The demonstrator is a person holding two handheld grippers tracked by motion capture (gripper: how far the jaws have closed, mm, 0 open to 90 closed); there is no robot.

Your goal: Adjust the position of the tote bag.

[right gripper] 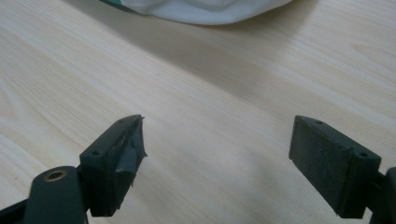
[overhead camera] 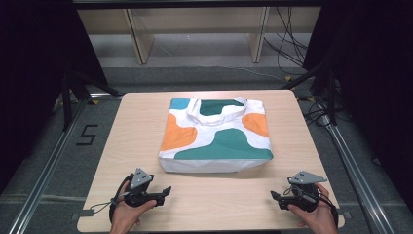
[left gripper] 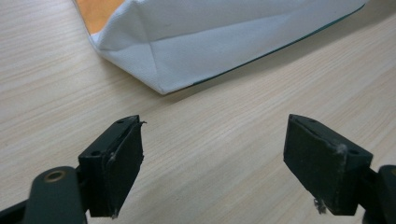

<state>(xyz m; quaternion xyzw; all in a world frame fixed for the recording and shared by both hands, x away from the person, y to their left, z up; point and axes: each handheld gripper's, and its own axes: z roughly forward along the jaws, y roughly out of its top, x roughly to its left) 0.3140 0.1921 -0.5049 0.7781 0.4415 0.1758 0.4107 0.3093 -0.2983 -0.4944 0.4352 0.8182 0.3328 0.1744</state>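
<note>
Both tools, left tool (overhead camera: 164, 192) and right tool (overhead camera: 275, 197), rest wide open and empty on the bench (overhead camera: 146, 136), short of the tote bag (overhead camera: 216, 141). Orange and teal patches show from above; the left gripper view catches its white folded corner (left gripper: 161, 86).

Patterned tote bag (overhead camera: 216, 134) flat, mid-table

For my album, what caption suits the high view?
Tote bag flat on wooden table, left gripper and right gripper open nearby.

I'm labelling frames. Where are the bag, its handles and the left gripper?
bag (overhead camera: 229, 141): high view, green patch on its front.
handles (overhead camera: 214, 118): high view, white strap loop.
left gripper (overhead camera: 164, 194): high view, between its open fingertips.
</note>
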